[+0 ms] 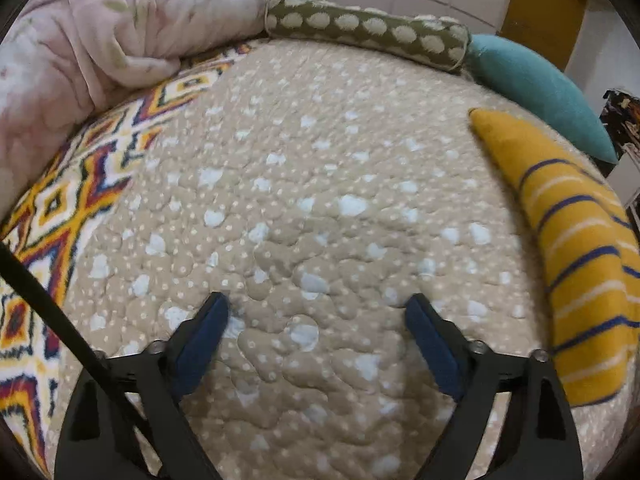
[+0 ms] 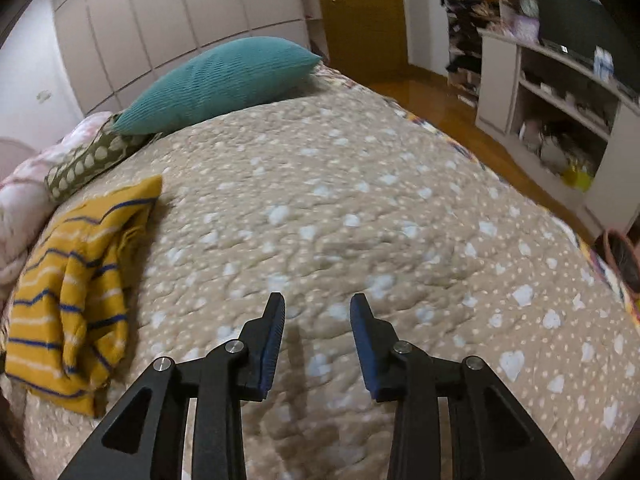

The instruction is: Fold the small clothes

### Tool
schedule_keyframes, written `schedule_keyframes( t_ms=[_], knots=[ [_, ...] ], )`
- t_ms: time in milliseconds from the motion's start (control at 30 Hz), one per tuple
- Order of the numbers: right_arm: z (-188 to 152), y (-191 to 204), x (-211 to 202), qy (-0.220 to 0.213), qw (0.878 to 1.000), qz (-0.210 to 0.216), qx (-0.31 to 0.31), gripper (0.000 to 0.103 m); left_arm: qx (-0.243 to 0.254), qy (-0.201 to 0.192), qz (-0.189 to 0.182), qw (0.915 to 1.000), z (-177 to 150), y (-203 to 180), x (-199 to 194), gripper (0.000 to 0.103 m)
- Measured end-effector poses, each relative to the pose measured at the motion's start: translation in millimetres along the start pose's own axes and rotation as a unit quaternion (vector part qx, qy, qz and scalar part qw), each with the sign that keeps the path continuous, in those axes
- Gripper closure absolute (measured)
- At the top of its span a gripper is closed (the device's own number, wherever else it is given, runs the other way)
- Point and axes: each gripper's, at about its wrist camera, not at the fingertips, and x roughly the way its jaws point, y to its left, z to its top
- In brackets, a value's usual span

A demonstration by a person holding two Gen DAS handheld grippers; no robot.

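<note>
Both grippers, left (image 1: 318,306) and right (image 2: 318,306), gape empty over the beige spotted quilt (image 2: 360,200) in a bedroom.

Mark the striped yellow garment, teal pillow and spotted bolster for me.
striped yellow garment (image 2: 76,296): right wrist view, middle of the crumpled fabric.
teal pillow (image 2: 216,80): right wrist view, centre of its face.
spotted bolster (image 1: 368,26): left wrist view, mid-length.

The left claw (image 1: 316,312) hovers spread wide over the quilted bed (image 1: 304,184), empty; a striped yellow garment (image 1: 580,264) lies to its right.
</note>
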Motion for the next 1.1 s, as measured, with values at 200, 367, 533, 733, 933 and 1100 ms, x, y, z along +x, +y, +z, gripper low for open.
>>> schedule_keyframes(
  t_ms=[200,367,533,733,933,1100],
  knots=[
    [-6.6,7.4,-10.0,-0.009,0.999,0.032,0.007,0.063,0.034,0.006,0.035,0.9988,-3.9,-13.4,6.6,0.000],
    [-22.4,28.9,-12.4,-0.018,0.999,0.039,0.002,0.057,0.030,0.008,0.029,0.9991,-2.0,-7.8,8.7,0.000],
    [-25.3,28.0,-2.7,-0.010,0.999,0.035,0.009,0.054,0.028,0.008,0.026,0.9992,-3.3,-9.4,6.9,0.000],
    [-28.7,28.4,-13.4,-0.020,0.999,0.033,0.032,0.054,0.028,0.008,0.026,0.9992,-3.8,-10.3,6.1,0.000],
    [-35.6,53.9,-21.2,-0.027,0.996,0.082,0.025,0.050,0.028,0.008,0.026,0.9992,-3.2,-9.6,6.8,0.000],
    [-39.5,86.3,-20.3,-0.027,0.994,0.100,-0.016,0.049,0.028,0.008,0.026,0.9992,-3.3,-9.8,6.5,0.000]
  ],
)
